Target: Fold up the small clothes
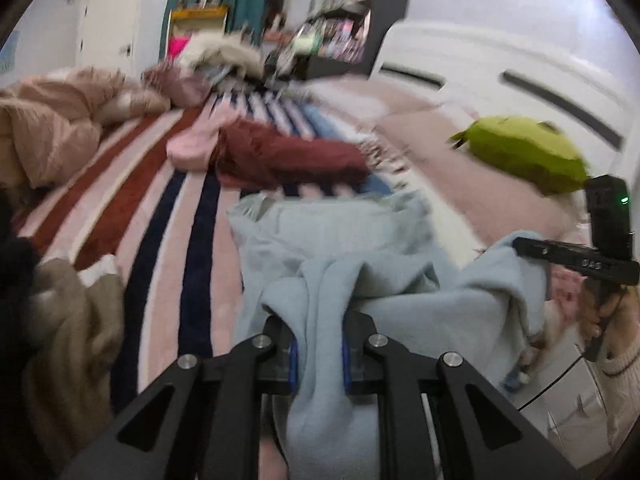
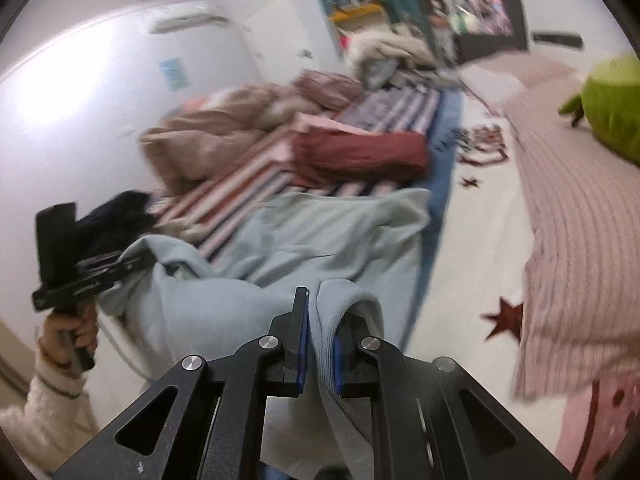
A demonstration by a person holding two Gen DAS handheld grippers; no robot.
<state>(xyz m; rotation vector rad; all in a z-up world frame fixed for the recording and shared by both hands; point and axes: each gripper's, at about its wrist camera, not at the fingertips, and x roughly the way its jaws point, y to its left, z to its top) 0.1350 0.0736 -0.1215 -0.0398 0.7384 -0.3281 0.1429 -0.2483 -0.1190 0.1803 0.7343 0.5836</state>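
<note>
A light blue garment (image 1: 360,248) lies partly on the striped blanket (image 1: 152,208), its near edge lifted by both grippers. My left gripper (image 1: 320,344) is shut on a bunch of the blue cloth. My right gripper (image 2: 322,340) is shut on another fold of the same garment (image 2: 320,236). The right gripper also shows in the left wrist view (image 1: 520,246) at the garment's right corner, and the left gripper in the right wrist view (image 2: 148,258) at its left corner. A folded maroon garment (image 1: 288,156) and a pink one (image 1: 196,142) lie farther back.
Beige bedding (image 1: 48,128) is piled at the back left and a tan cloth (image 1: 68,320) lies near left. A green plush (image 1: 528,152) sits on the pink ribbed cover (image 2: 580,220) to the right. A white headboard (image 1: 500,76) and shelves stand behind.
</note>
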